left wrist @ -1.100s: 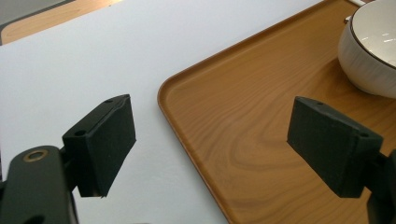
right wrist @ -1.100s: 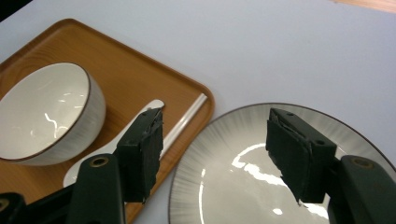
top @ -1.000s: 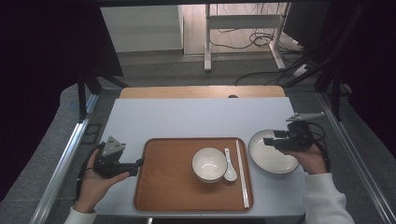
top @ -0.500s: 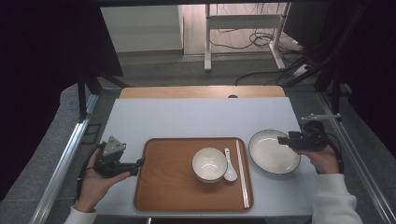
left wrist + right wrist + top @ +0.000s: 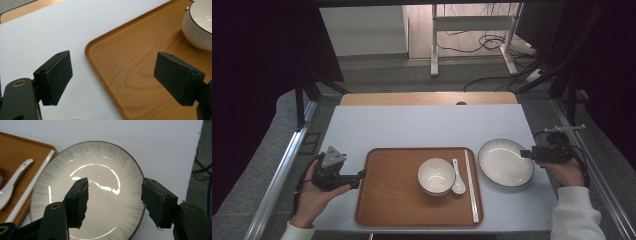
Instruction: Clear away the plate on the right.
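Left gripper (image 5: 358, 178): held low at the left edge of the tray, jaws spread wide with nothing between them; in the left gripper view they straddle the tray's near corner above the white table (image 5: 45, 32).
Tray (image 5: 392, 200): brown wood, lying flat on the table in front of the person.
Bowl (image 5: 436, 176): white, upright on the tray, right of its middle.
Spoon (image 5: 457, 180): white, just beside the bowl on its right.
Chopsticks (image 5: 471, 185): pale pair along the tray's right edge.
Plate (image 5: 505, 162): white with a dark rim, on the table just right of the tray.
Right gripper (image 5: 527, 153): at the plate's right rim, jaws wide and just closing a little; in the right gripper view (image 5: 113, 202) they hang over the plate (image 5: 100, 165) without gripping it.
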Motion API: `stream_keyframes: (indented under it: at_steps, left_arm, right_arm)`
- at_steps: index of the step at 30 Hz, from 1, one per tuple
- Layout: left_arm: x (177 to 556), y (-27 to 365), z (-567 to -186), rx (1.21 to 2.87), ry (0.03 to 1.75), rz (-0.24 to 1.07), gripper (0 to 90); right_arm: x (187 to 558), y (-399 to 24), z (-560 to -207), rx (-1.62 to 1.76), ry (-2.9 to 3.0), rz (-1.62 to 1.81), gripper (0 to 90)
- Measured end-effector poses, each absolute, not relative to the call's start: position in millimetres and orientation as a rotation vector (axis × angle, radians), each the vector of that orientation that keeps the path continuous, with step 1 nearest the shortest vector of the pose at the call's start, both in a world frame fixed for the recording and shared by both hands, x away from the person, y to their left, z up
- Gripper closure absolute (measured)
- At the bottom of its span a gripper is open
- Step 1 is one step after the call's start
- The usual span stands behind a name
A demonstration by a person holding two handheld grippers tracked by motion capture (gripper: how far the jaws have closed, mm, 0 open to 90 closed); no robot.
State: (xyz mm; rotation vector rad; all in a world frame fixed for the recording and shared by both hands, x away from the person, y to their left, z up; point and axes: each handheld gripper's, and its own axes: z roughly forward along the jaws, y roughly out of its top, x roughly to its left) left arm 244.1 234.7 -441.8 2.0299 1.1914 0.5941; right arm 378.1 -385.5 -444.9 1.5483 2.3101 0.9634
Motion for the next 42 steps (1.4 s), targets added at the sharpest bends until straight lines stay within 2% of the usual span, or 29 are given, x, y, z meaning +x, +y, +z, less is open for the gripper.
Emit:
stream_keyframes:
  at_steps: [15, 34, 42]
  left_arm:
    - [244, 232, -444, 2.043, 1.188, 0.593, 14.8]
    - [245, 232, -444, 2.041, 1.19, 0.594, 14.8]
    - [245, 231, -444, 2.042, 1.19, 0.593, 14.8]
  right_arm:
    - [390, -405, -478, 1.706, 2.337, 0.869, 45.0]
    - [398, -410, -496, 1.899, 2.374, 0.946, 74.9]
    - [398, -414, -492, 1.931, 2.332, 0.987, 80.1]
